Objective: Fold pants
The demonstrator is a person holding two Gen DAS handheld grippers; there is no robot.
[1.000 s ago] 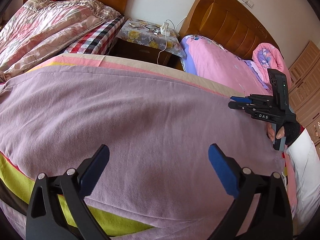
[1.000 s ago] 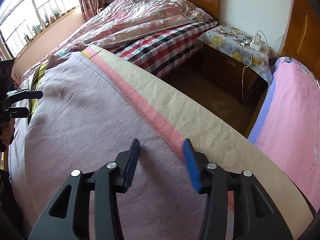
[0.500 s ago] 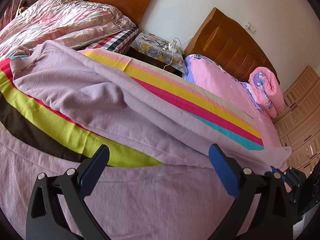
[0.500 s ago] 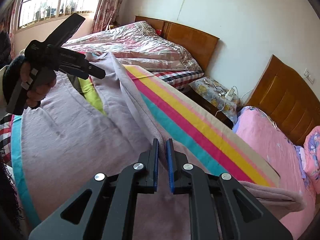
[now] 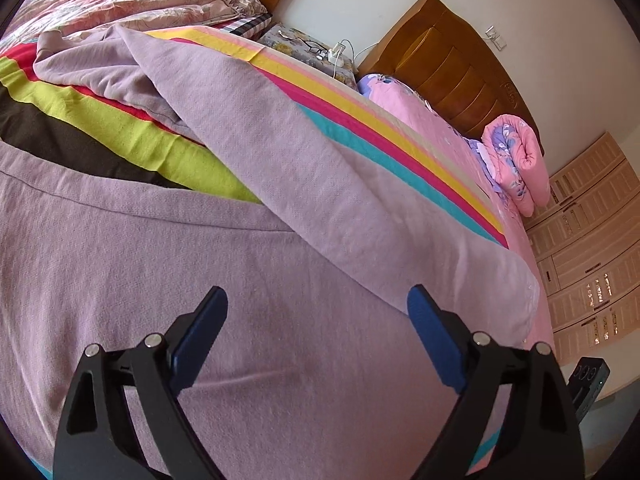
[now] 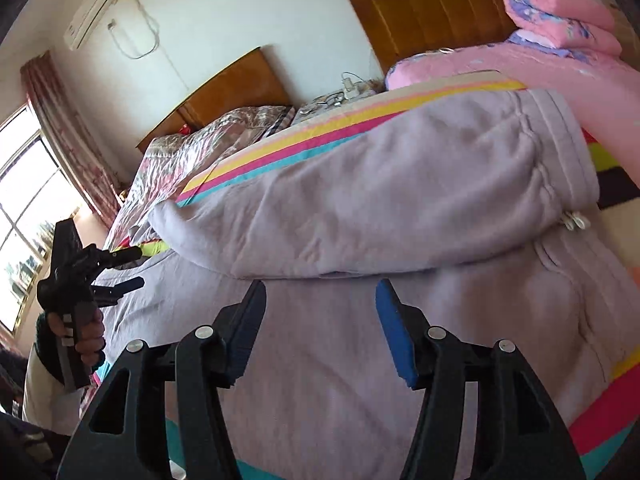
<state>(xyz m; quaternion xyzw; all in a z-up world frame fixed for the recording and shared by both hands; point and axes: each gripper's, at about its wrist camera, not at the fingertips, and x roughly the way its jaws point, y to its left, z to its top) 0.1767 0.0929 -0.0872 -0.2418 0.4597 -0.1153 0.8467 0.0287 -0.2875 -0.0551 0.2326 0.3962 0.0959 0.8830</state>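
Note:
Lilac pants [image 5: 248, 288] lie on a striped blanket [image 5: 120, 136] on the bed, with one leg [image 5: 304, 160] folded diagonally over the other. In the right wrist view the folded leg [image 6: 400, 200] lies across the lower leg, its waistband and drawstring [image 6: 574, 220] at the right. My left gripper [image 5: 316, 332] is open and empty above the lower leg; it also shows at the left of the right wrist view [image 6: 128, 268]. My right gripper [image 6: 320, 316] is open and empty just in front of the folded leg's edge.
A rolled pink quilt [image 5: 516, 160] lies on a pink bed by a wooden headboard [image 5: 452, 68]. A nightstand [image 5: 312, 48] with glasses and a charger stands between the two beds. Wardrobe doors [image 5: 588, 248] are at the right. A window [image 6: 24, 208] is at the left.
My right gripper, shut on the pant leg half a second ago, has let it go and opened. The leg now lies folded over the other. My left gripper stayed open.

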